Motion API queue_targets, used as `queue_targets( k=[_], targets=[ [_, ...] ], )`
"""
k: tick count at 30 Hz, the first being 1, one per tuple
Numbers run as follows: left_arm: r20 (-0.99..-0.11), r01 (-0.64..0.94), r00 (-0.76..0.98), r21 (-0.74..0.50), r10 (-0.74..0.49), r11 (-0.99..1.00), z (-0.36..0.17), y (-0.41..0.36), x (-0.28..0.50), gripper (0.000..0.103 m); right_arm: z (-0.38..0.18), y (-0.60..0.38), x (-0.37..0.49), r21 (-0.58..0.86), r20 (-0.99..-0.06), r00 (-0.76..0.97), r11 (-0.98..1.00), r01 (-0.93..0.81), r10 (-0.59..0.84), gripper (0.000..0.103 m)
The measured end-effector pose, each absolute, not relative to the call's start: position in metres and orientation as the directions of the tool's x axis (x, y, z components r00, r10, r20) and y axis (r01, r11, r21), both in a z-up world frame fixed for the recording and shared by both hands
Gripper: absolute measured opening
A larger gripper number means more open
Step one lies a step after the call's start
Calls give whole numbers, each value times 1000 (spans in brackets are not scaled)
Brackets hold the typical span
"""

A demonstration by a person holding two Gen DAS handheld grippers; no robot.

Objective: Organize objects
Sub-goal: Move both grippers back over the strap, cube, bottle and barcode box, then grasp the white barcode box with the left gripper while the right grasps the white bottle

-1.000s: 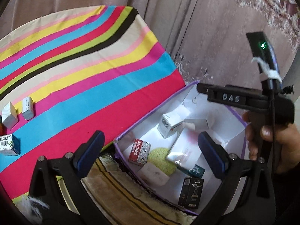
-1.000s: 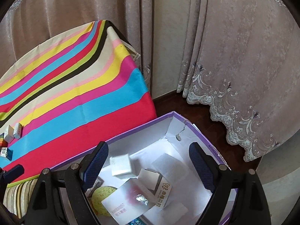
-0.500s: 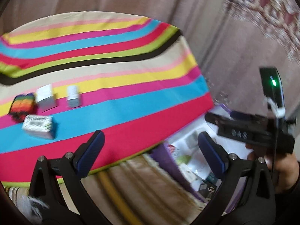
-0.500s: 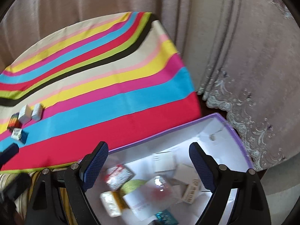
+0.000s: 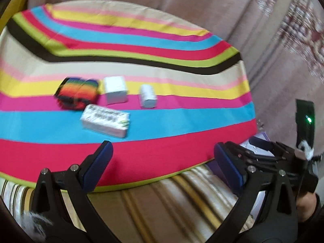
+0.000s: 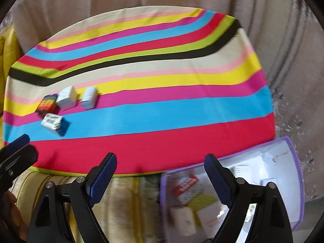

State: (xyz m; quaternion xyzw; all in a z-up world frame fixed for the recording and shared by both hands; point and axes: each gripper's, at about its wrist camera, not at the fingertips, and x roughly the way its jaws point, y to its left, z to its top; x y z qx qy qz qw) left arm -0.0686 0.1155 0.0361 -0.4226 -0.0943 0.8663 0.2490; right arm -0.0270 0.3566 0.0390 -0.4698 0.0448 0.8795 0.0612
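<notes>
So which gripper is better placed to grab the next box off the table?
Left gripper: open, with the barcode box just ahead. The right gripper sits nearer the bin.

On striped tablecloth (image 5: 141,154): four small items in one cluster — one rainbow-striped packet (image 5: 78,93), one white cube box (image 5: 115,89), one small white upright box (image 5: 148,96), one flat white printed box (image 5: 105,120). Beside tablecloth: one purple-rimmed box (image 6: 297,174), several blurred packages inside, count unclear.
</notes>
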Motion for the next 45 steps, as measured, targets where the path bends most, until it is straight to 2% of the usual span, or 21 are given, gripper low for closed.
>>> queue_targets(
  k=[13, 25, 33, 35, 40, 45],
  targets=[
    [-750, -246, -517, -330, 412, -911, 17, 68, -97, 101, 18, 306, -42, 53, -859, -512, -998, -27, -31, 89],
    [-833, -279, -464, -185, 301, -942, -6, 97, -136, 101, 8, 298, -54, 76, -866, -495, -997, 1, -67, 89],
    [-862, -275, -435, -147, 259, -950, -20, 105, -155, 100, 5, 303, -64, 104, -866, -493, -994, -14, -84, 89],
    [-864, -274, -437, -136, 249, -952, -22, 106, -157, 98, 5, 302, -69, 106, -863, -498, -994, -18, -83, 89],
    [-852, -270, -469, -112, 233, -956, -20, 106, -157, 79, 6, 303, -85, 108, -851, -519, -993, -39, -72, 89],
    [-840, -262, -489, -114, 233, -958, -19, 104, -154, 79, 8, 301, -106, 105, -828, -558, -993, -62, -53, 89]
  ],
)
